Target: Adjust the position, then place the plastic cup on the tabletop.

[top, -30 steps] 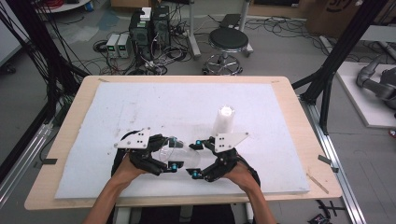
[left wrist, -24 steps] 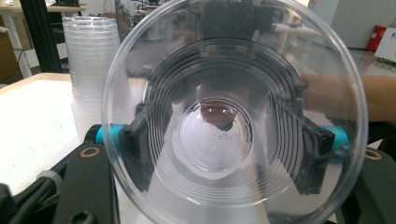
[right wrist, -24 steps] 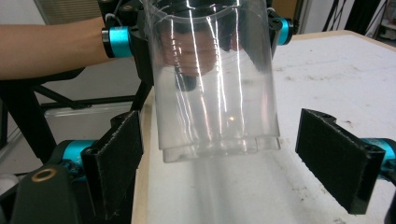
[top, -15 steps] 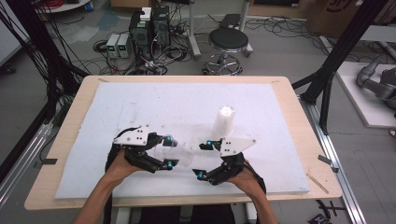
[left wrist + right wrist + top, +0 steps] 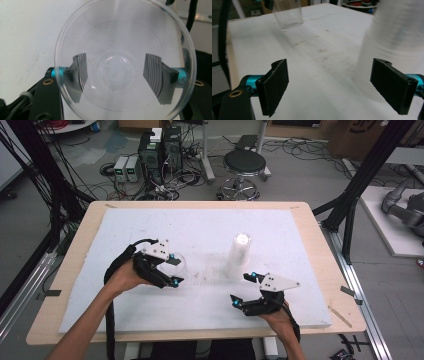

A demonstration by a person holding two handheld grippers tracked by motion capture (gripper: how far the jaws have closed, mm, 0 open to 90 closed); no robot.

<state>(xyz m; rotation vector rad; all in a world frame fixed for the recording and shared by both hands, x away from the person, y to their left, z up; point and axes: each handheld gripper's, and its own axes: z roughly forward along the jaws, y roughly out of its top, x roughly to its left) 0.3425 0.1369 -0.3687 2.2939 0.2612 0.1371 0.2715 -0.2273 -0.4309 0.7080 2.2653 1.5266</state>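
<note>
My left gripper (image 5: 173, 270) is shut on a clear plastic cup (image 5: 178, 263), lifted a little above the white board. In the left gripper view I look into the cup's (image 5: 120, 37) mouth, and the black pads (image 5: 80, 72) press on its wall from both sides. A tall stack of clear cups (image 5: 238, 252) stands upright at mid-board. My right gripper (image 5: 243, 289) is just in front of the stack, open, nothing between its pads (image 5: 275, 85). The right gripper view has the blurred stack (image 5: 397, 37) close at the right and the held cup (image 5: 288, 13) far off.
The white foam board (image 5: 200, 310) covers most of the wooden table (image 5: 330, 270). A small stick (image 5: 339, 316) lies near the table's right front corner. Behind the table on the floor are a stool (image 5: 243, 164), computers and cables.
My left hand has carried the clear cup left and up, away from the middle. My right hand has slid to the right, in front of the stack, its jaws still wide.
</note>
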